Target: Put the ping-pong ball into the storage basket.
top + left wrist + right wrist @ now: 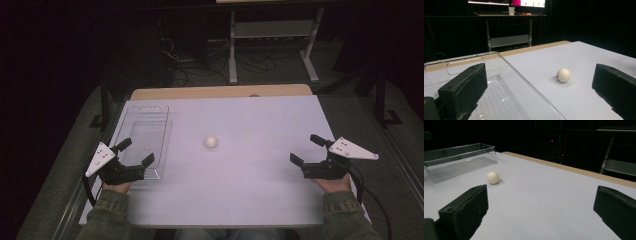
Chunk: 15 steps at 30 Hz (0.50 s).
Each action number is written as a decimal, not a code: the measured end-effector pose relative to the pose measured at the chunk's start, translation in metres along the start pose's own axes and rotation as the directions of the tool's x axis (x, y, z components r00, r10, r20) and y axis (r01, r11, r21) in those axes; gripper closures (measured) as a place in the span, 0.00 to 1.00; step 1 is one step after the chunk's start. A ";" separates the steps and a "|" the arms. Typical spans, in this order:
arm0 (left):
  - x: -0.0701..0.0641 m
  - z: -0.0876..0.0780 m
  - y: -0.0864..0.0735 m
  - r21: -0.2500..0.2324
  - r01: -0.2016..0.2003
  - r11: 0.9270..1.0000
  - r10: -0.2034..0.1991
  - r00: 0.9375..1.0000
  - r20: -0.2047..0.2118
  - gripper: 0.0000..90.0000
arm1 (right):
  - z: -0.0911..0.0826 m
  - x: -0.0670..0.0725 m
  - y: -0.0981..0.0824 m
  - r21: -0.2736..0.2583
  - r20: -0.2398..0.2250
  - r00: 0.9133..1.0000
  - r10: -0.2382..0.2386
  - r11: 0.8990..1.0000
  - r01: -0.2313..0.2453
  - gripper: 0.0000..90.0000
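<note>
One ball (211, 142), one clear tray (131, 131), white table (260, 185).

Bare table (250, 175) between both claws, lone ball (211, 142) mid-table, clear tray (145, 125) blocking left edge

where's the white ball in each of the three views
High view: the ball lies near the table's middle, right of the clear tray.
Left gripper view: the ball sits right of centre, between the open jaws, with the tray to its left.
Right gripper view: the ball sits left of centre, just below the tray.
Shared landmark: the clear tray.
</note>
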<state>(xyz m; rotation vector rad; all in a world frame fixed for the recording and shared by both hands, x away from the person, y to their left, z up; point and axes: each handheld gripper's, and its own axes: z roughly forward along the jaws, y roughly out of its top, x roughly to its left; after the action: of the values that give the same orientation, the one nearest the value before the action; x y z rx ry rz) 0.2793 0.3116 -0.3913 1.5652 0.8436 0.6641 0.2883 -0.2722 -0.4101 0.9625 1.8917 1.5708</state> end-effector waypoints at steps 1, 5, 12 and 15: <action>0.000 0.000 0.000 0.002 0.000 1.000 0.000 1.000 0.000 0.00 | 0.000 0.000 0.000 0.002 -0.001 1.000 0.000 1.000 0.000 0.00; 0.000 0.000 0.001 0.006 0.001 1.000 -0.001 1.000 -0.001 0.00 | -0.001 0.000 0.000 0.001 0.000 1.000 0.005 1.000 -0.005 0.00; -0.001 -0.005 0.003 -0.002 0.003 1.000 -0.003 1.000 -0.019 0.00 | -0.001 -0.001 0.000 0.006 0.013 1.000 0.011 1.000 -0.011 0.00; -0.002 -0.002 0.001 0.024 -0.008 1.000 0.008 1.000 -0.018 0.00 | -0.001 0.002 0.002 0.006 0.014 1.000 -0.002 1.000 0.002 0.00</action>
<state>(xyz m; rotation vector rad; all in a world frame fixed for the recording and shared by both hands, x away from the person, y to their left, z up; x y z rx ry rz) 0.2763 0.3108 -0.3896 1.5864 0.8621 0.6776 0.2870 -0.2714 -0.4083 0.9710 1.8879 1.5544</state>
